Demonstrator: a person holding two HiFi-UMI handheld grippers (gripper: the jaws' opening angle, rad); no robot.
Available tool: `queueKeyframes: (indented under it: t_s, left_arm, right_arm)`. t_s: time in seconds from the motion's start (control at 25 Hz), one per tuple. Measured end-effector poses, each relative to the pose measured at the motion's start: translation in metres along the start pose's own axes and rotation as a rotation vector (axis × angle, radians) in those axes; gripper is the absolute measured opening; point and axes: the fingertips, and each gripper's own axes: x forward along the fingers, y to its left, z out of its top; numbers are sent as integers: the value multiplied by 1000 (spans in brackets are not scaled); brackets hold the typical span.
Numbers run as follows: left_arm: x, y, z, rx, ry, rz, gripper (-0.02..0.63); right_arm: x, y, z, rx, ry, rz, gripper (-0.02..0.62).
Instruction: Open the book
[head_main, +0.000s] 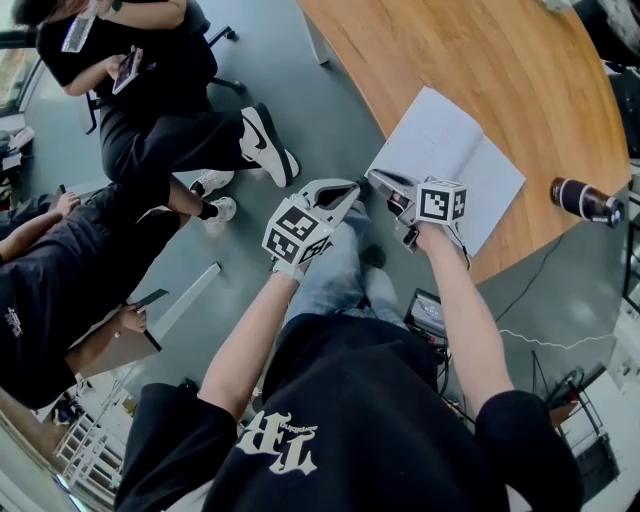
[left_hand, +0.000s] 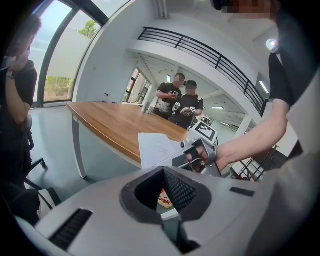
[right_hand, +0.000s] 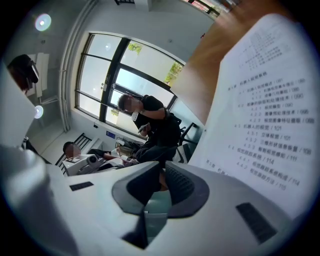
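Note:
The book (head_main: 446, 160) lies open on the wooden table (head_main: 500, 60), white pages up, near the table's front edge. My right gripper (head_main: 378, 180) is shut and empty, its tips at the book's near left corner. Its own view shows a printed contents page (right_hand: 265, 100) close on the right, beside the jaws and not between them. My left gripper (head_main: 350, 190) hangs off the table just left of the right one, shut with nothing in it. In the left gripper view the open book (left_hand: 155, 149) and the right gripper (left_hand: 200, 152) lie ahead.
A dark cylinder (head_main: 584, 200) lies on the table right of the book. Seated people (head_main: 150, 100) fill the floor at the left. Cables (head_main: 540, 340) run over the floor at the right. Two people (left_hand: 180, 102) stand beyond the table's far end.

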Motion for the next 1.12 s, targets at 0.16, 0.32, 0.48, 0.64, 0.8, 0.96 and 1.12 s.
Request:
queueKeyframes:
  t_s: [0.16,0.32,0.48,0.64,0.8,0.96,1.12]
  left_arm:
    - [-5,-4,6,30,-7,-10,8]
    - [-4,-23,14,83,-14,-50,8]
    - [0,-59,22,143,-15,-89,8]
    - [3,-95,31,211,-15,-129,8]
    - [4,-130,44,289,-33,-171,8]
    - [-7,-153,59,354,-47,-177,8]
    - [-16,-175,83,399,-98,-172,8]
  right_arm:
    - [-13,18,8,-51,-38,-5,15]
    - [-44,37,10,-119,-70,-20,14]
    - [-98,53,7,-204,-115,-66,14]
    - [-158,68,7,-309,-186,-141,-11]
    - [-222,86,1,-367,-288,-200,-11]
    - [-282,114,-10,-414,-402,-237,-11]
    - [-335,139,-20,-483,-516,-311,-11]
